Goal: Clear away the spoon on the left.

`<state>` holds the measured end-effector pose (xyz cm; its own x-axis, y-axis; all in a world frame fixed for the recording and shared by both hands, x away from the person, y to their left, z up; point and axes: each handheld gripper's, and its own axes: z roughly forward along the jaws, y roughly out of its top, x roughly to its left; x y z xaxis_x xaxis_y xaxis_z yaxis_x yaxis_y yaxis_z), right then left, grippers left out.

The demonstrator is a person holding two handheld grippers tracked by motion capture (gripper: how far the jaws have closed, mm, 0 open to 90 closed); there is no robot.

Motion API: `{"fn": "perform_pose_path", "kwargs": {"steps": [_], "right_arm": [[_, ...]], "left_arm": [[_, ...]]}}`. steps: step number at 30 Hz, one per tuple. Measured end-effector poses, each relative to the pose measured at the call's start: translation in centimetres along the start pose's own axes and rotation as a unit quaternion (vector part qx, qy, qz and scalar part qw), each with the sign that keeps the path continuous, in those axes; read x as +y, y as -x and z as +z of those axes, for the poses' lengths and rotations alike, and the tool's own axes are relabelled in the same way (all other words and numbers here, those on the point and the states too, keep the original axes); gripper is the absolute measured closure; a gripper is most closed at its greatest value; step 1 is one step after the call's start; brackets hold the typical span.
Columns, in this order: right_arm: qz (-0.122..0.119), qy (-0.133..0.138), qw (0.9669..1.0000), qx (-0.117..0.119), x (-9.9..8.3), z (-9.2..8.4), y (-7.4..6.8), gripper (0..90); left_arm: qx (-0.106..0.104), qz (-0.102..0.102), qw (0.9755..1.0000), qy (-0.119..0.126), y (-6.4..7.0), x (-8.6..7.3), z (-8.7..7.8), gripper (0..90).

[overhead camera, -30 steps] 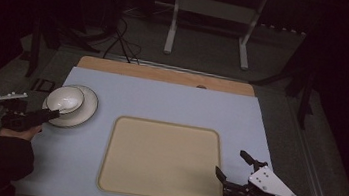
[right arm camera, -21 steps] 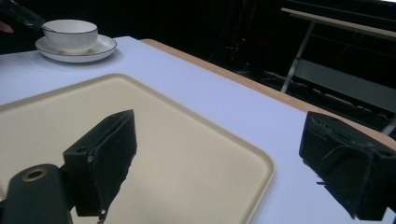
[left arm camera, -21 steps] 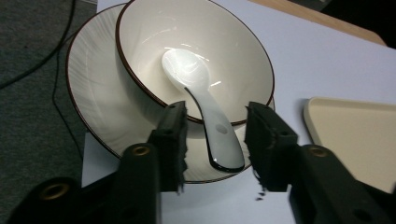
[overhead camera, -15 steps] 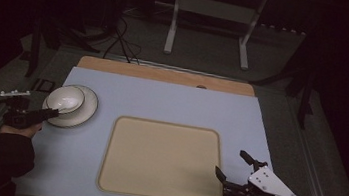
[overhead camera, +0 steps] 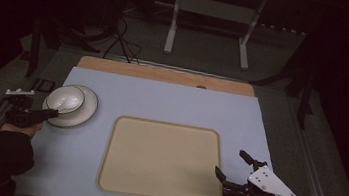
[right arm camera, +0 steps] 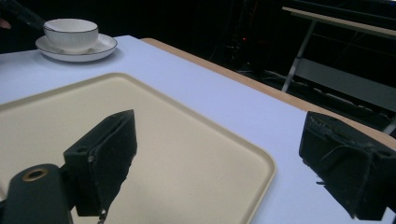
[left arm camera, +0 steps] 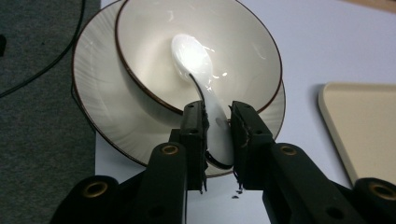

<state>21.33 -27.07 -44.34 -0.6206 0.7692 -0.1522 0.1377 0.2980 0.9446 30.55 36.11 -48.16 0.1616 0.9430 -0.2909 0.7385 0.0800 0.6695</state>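
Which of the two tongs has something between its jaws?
The left tongs: their jaws, just closing, pinch the white spoon handle over the bowl. The right tongs gape with nothing between them above the tray.

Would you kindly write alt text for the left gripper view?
The left gripper has just been closing on the handle of a white spoon that rests in a cream bowl on a plate; a beige tray lies to the right.

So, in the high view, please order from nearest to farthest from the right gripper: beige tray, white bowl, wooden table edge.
From the right gripper:
1. Beige rectangular tray, directly beside its fingers, mid-table.
2. Wooden table edge, along the far side.
3. White ceramic bowl, on its plate at far left.
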Motion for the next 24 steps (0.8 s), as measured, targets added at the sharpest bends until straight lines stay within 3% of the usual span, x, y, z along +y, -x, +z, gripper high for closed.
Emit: {"fn": "perform_pose_path", "kwargs": {"steps": [3,7,15,24], "right_arm": [[0.001,0.001,1.0,0.0,0.0,0.01,0.02,11.4],[0.001,0.001,1.0,0.001,0.0,-0.01,0.04,11.4],[0.005,0.001,1.0,0.001,-0.01,-0.02,0.13,11.5],[0.006,0.003,1.0,0.001,-0.01,-0.06,0.15,11.5]], "left_arm": [[0.0,0.016,0.9998,-0.008,0.47,0.34,0.0,84.1],[0.011,0.033,0.9992,-0.018,0.87,0.63,0.02,85.0],[0.015,0.043,0.9989,-0.015,1.16,0.61,-0.1,85.7],[0.021,0.034,0.9992,0.004,1.23,0.71,-0.72,85.9]]}}
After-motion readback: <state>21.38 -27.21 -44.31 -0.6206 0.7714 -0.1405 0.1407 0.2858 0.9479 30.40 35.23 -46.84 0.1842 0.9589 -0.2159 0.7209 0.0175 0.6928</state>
